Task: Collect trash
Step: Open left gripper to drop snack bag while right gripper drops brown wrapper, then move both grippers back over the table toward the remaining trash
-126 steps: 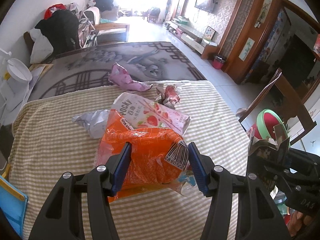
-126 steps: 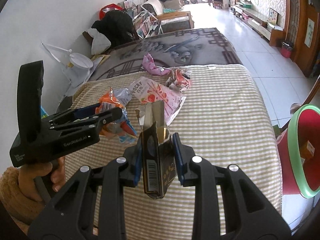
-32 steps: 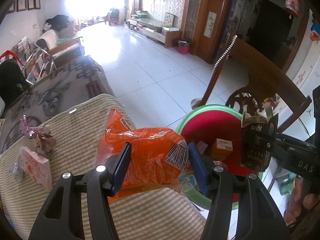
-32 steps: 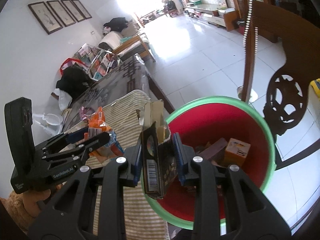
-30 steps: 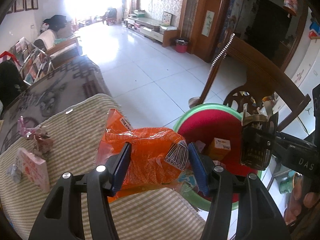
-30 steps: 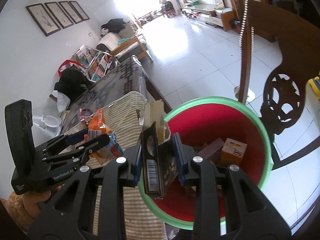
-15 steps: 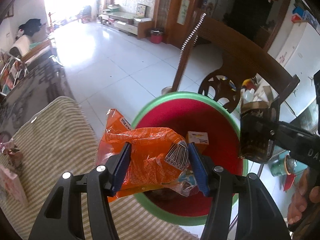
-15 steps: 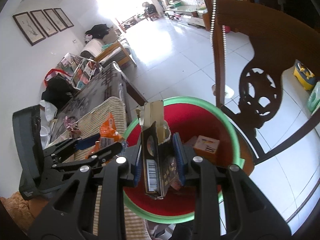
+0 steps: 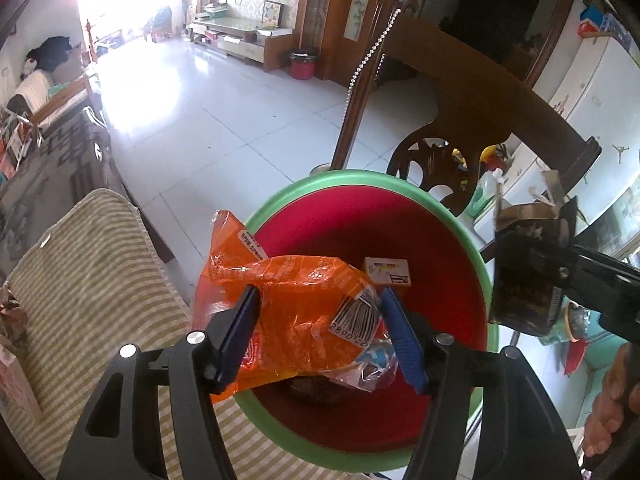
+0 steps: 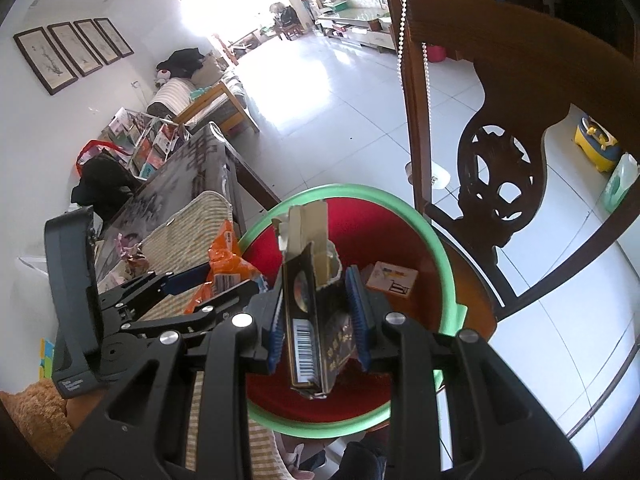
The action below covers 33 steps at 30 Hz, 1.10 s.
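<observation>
A red bin with a green rim point(image 9: 360, 184) stands beside the table, with a small white box point(image 9: 388, 272) inside it. My left gripper point(image 9: 320, 320) hangs over the bin's near side. A crumpled orange wrapper point(image 9: 296, 300) sits between its blue pads; the jaws are opening, and the wrapper touches both pads. My right gripper point(image 10: 316, 320) is shut on a dark carton point(image 10: 308, 304) with a torn top, held upright above the bin point(image 10: 444, 264). In the right wrist view the left gripper point(image 10: 212, 280) and its wrapper point(image 10: 224, 264) sit left of the carton.
The striped tablecloth point(image 9: 92, 264) ends right at the bin's left side. A pink packet point(image 9: 12, 376) and other litter lie at its far left. A carved wooden chair point(image 10: 500, 160) stands just behind the bin. White tiled floor lies beyond.
Both grippers swung from over the table to above the red bin and dipped toward it. The left jaws stand slightly wider than before; the wrapper and the carton stay between their pads.
</observation>
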Available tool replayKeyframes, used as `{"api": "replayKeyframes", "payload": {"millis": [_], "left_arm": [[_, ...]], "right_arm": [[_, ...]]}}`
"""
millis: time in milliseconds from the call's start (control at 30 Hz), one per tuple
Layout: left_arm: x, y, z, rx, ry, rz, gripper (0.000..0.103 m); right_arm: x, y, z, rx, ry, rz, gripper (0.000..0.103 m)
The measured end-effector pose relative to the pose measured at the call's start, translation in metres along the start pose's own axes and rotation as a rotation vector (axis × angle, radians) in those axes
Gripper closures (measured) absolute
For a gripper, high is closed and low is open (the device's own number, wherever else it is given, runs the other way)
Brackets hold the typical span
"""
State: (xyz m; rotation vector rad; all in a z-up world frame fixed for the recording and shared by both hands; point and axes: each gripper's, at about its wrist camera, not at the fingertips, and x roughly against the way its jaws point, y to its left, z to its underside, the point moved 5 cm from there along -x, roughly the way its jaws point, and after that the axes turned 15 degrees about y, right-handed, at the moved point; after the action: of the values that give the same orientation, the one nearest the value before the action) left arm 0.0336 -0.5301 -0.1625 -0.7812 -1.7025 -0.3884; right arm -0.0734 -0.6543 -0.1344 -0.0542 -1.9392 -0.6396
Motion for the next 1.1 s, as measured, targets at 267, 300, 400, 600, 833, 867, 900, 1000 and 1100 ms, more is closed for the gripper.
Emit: {"api": "replayKeyframes", "payload": {"millis": [267,300,400,600,833,867,900,1000,1100], "left_arm": [[0.016,0.014,0.013,0.027,-0.025,0.054,0.040],[0.019,0.015,0.014,0.029,-0.031,0.061,0.038],[0.025,0.018,0.016,0.030,-0.046,0.089,0.037],[0.032,0.017,0.020,0.028,-0.061,0.131,0.037],[0.037,0.036,0.030,0.061,-0.069,0.113,0.037],[0.037,0.041,0.032,0.069,-0.066,0.104,0.037],[0.036,0.046,0.034,0.078,-0.063,0.090,0.037],[0.037,0.062,0.038,0.095,-0.055,0.031,0.037],[0.039,0.080,0.041,0.117,-0.046,-0.022,0.037]], "right_arm": [[-0.008,0.009,-0.003,0.005,0.011,0.003,0.074],[-0.009,0.009,-0.003,0.002,0.013,0.001,0.072],[-0.011,0.008,-0.002,-0.016,0.013,0.004,0.051],[-0.008,0.009,0.001,-0.035,0.004,0.016,0.046],[-0.001,0.021,0.009,-0.025,-0.008,0.047,0.035],[-0.001,0.022,0.011,-0.028,-0.010,0.039,0.032],[0.000,0.026,0.015,-0.032,-0.013,0.017,0.029],[0.001,0.037,0.025,-0.023,-0.013,-0.013,0.026],[0.000,0.048,0.035,-0.003,-0.004,-0.019,0.024]]}}
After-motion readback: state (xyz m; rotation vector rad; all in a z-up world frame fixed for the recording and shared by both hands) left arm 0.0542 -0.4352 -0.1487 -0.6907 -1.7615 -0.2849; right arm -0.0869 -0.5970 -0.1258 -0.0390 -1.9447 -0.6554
